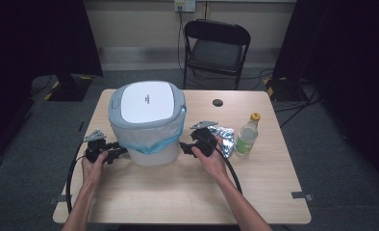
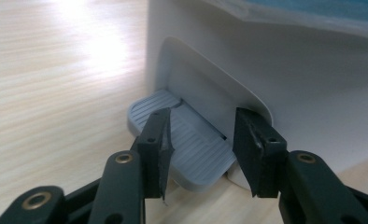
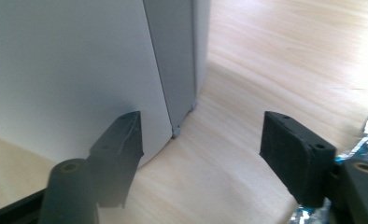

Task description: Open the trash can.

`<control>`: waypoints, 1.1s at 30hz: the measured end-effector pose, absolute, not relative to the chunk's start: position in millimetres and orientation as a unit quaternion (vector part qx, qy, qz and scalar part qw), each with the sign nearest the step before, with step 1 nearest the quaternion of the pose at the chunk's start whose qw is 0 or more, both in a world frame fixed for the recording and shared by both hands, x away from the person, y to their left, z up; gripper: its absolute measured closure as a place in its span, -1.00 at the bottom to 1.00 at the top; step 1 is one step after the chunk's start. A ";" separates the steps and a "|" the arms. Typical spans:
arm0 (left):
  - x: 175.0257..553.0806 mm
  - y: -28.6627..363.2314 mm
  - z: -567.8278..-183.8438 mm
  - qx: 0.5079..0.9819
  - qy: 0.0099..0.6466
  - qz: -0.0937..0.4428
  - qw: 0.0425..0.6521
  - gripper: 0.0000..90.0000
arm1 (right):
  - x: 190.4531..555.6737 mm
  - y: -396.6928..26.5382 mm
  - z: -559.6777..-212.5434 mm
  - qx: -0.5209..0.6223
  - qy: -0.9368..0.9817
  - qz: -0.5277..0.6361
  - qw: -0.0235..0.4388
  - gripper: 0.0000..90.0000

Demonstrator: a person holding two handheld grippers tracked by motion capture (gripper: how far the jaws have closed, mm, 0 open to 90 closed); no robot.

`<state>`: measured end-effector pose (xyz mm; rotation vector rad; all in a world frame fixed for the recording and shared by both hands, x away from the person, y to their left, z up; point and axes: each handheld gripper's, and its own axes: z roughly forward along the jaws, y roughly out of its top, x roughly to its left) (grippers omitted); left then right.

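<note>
Left tool (image 2: 201,156) straddles the bin's (image 1: 146,122) grey pedal (image 2: 184,144), jaws narrowed but seemingly not gripping; right tool (image 3: 201,158) gapes wide at the bin's three o'clock. Pedal-press underway; next, push down.

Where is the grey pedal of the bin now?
In the left gripper view, the pedal sticks out at the foot of the white bin, just above the table, between the left claw's jaws.
</note>
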<state>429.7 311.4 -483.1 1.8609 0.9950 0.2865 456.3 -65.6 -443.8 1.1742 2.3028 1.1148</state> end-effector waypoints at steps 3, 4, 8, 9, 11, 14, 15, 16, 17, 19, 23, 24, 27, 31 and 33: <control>425.1 304.3 -482.7 0.772 0.397 0.112 0.483 0.25 | 457.8 -68.1 -443.4 0.418 0.802 0.391 0.172 -0.16; 422.5 300.9 -482.3 0.774 0.395 0.111 0.482 0.23 | 458.9 -69.6 -443.2 0.424 0.798 0.389 0.176 -0.14; 412.3 288.9 -481.1 0.778 0.392 0.113 0.478 0.14 | 465.8 -76.0 -443.5 0.436 0.791 0.388 0.181 -0.16; 409.7 286.3 -481.9 0.778 0.389 0.109 0.482 0.14 | 467.8 -77.2 -443.6 0.438 0.790 0.387 0.184 -0.17; 406.0 282.4 -481.5 0.780 0.387 0.113 0.479 0.04 | 471.9 -79.8 -443.6 0.444 0.787 0.384 0.188 -0.22; 408.8 290.3 -479.0 0.766 0.405 0.131 0.483 0.01 | 470.5 -81.6 -443.0 0.443 0.787 0.387 0.186 -0.25; 408.8 290.3 -479.0 0.766 0.405 0.131 0.483 0.01 | 470.5 -81.6 -443.0 0.443 0.787 0.387 0.186 -0.25; 409.7 295.1 -478.0 0.761 0.410 0.136 0.483 0.01 | 467.4 -83.5 -441.6 0.443 0.787 0.388 0.184 -0.33; 410.2 299.5 -477.3 0.756 0.419 0.141 0.484 0.01 | 466.2 -84.9 -441.3 0.440 0.788 0.391 0.181 -0.37; 413.4 308.5 -477.6 0.750 0.433 0.163 0.472 0.00 | 463.7 -87.2 -440.7 0.440 0.788 0.393 0.176 -0.41; 430.4 315.3 -484.2 0.746 0.459 0.181 0.448 -0.04 | 459.9 -86.4 -440.8 0.439 0.788 0.394 0.178 -0.40; 430.4 315.3 -484.2 0.746 0.459 0.181 0.448 -0.05 | 459.9 -86.4 -440.8 0.439 0.788 0.394 0.178 -0.40; 439.9 311.7 -490.2 0.744 0.465 0.206 0.433 -0.10 | 458.1 -86.5 -441.7 0.438 0.789 0.393 0.178 -0.41; 446.3 312.6 -499.4 0.746 0.470 0.184 0.434 -0.20 | 458.2 -86.7 -442.8 0.436 0.790 0.392 0.176 -0.42; 446.2 310.3 -495.8 0.755 0.451 0.177 0.441 -0.10 | 457.7 -86.5 -443.1 0.438 0.790 0.392 0.176 -0.41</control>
